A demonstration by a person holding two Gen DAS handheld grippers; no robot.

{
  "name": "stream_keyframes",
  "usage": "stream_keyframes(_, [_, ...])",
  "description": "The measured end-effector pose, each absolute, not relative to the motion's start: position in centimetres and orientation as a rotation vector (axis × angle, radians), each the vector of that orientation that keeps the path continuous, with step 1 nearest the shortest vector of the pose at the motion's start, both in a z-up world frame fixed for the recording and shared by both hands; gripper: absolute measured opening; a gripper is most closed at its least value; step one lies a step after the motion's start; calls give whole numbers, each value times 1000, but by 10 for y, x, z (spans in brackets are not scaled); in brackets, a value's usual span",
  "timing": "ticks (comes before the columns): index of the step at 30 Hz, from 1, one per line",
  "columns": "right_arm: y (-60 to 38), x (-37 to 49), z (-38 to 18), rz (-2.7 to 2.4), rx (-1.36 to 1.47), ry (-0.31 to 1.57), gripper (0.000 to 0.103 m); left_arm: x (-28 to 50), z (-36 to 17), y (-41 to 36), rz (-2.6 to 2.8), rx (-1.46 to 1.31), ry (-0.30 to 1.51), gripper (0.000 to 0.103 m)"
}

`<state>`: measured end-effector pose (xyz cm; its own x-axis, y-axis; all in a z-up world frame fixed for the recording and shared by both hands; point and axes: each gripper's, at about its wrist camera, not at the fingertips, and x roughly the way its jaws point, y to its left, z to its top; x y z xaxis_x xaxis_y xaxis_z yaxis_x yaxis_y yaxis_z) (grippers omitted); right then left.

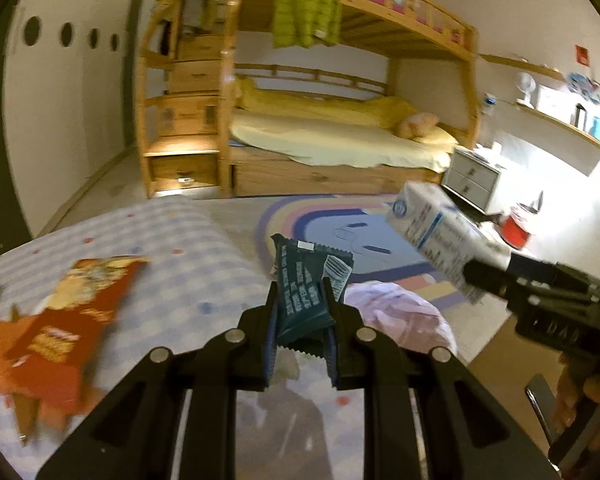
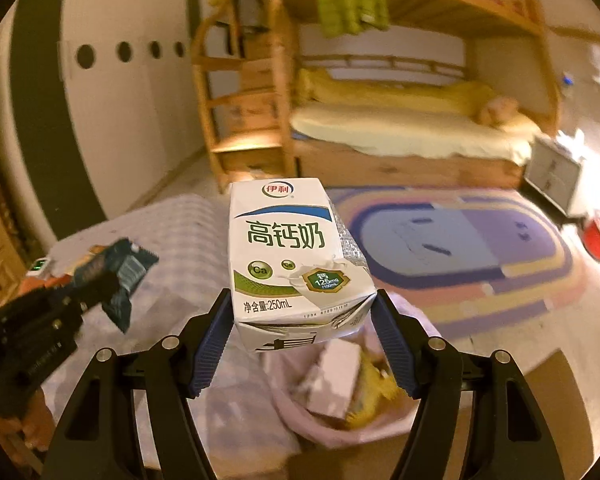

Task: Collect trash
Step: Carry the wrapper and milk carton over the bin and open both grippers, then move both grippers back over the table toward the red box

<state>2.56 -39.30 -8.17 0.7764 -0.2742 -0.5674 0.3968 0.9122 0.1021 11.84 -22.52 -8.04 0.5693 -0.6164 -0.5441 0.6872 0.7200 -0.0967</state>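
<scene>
My left gripper (image 1: 300, 304) is shut on a dark teal snack wrapper (image 1: 306, 288) and holds it up over the checked bed edge; the wrapper also shows in the right wrist view (image 2: 120, 276). My right gripper (image 2: 304, 304) is shut on a white 250 mL milk carton (image 2: 288, 256), held above a trash bin lined with a pink bag (image 2: 340, 400) that holds a box and yellow scraps. In the left wrist view the carton (image 1: 436, 232) is to the right, above the pink bag (image 1: 400, 316). A red and orange snack package (image 1: 64, 328) lies on the bed.
The checked bedspread (image 1: 188, 248) fills the left foreground. A rainbow rug (image 1: 340, 232) covers the floor ahead. A wooden bunk bed (image 1: 320, 132) stands at the far wall, a white nightstand (image 1: 474, 178) and a red object (image 1: 516, 230) to the right.
</scene>
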Motion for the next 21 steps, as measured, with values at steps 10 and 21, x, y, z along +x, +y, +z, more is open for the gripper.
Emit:
stream_keyframes(10, [-455, 2, -113, -467, 304, 622, 69, 110, -105, -308, -910, 186, 618, 19])
stream_keyframes(21, [-489, 33, -148, -486, 363, 672, 69, 129, -120, -338, -930, 189, 683, 68])
